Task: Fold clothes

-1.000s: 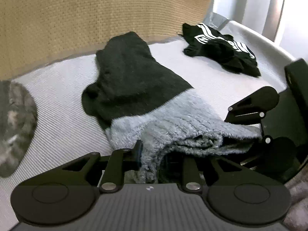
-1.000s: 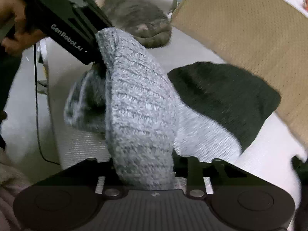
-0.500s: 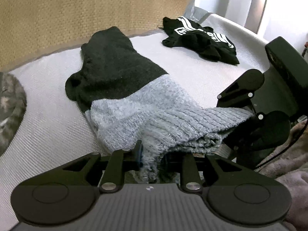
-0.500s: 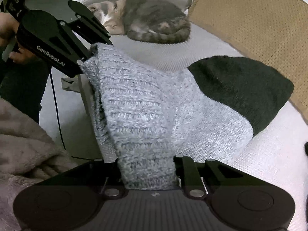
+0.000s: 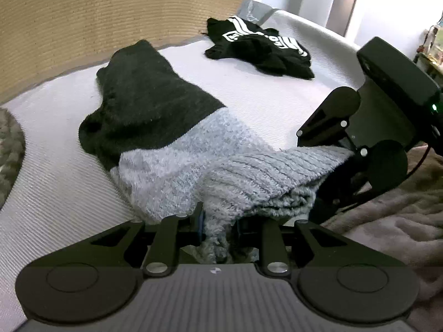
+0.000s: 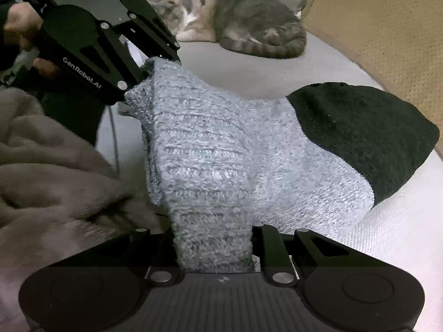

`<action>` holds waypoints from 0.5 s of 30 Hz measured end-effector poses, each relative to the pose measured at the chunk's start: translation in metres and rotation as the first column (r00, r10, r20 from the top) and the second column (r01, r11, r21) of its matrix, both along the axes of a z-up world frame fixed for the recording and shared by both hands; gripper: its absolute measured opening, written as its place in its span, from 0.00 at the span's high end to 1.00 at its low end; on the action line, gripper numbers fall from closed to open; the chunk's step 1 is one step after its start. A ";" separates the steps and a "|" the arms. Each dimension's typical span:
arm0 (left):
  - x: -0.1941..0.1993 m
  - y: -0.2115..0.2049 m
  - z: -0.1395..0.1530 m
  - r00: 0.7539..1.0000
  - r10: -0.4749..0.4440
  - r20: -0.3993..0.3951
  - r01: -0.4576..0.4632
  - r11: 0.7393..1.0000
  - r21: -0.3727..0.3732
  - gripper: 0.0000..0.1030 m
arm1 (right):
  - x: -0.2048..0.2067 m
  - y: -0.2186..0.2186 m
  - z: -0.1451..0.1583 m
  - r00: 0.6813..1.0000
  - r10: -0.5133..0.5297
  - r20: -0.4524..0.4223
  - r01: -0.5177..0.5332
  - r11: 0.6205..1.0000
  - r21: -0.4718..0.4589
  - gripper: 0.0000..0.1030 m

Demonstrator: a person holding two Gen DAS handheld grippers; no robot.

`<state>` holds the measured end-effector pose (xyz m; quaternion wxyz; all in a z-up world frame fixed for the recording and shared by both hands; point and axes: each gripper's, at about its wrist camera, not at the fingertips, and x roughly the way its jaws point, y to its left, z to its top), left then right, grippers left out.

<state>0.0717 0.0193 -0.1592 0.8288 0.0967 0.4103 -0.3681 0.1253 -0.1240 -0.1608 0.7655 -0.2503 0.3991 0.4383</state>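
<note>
Sweater point(image 5: 177, 144) stretched between both tongs, grey hem lifted at the mattress edge.

Left tongs point(image 5: 218, 221) and right tongs point(image 6: 214, 238) each clench the ribbed hem; the black upper half lies flat on the white mattress point(image 5: 55, 171). A black garment point(image 5: 260, 47) sits well apart; a cat point(image 6: 243, 30) lies beyond, beside the tan headboard point(image 5: 97, 13).

A white ribbed sofa seat point(image 5: 277, 105) carried a grey-and-black knit sweater point(image 5: 155, 116) at its middle, a crumpled black garment with white print point(image 5: 260, 47) farther along, and a curled grey cat point(image 6: 249, 27) at the opposite end.
</note>
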 end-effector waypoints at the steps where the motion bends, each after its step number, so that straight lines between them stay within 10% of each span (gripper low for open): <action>1: -0.001 0.000 0.005 1.000 -0.005 -0.003 0.005 1.000 -0.013 0.78 | -0.001 -0.003 0.004 1.000 -0.004 -0.013 0.004 1.000 0.010 0.81; 10: -0.002 0.005 0.027 1.000 0.005 -0.030 -0.008 0.995 -0.098 0.78 | -0.032 -0.009 0.026 0.995 0.083 -0.051 -0.082 0.996 0.021 0.82; 15: 0.002 0.010 0.032 0.998 0.052 -0.033 -0.056 0.992 -0.113 0.78 | -0.009 -0.029 0.044 0.998 -0.060 -0.026 0.063 0.991 0.118 0.84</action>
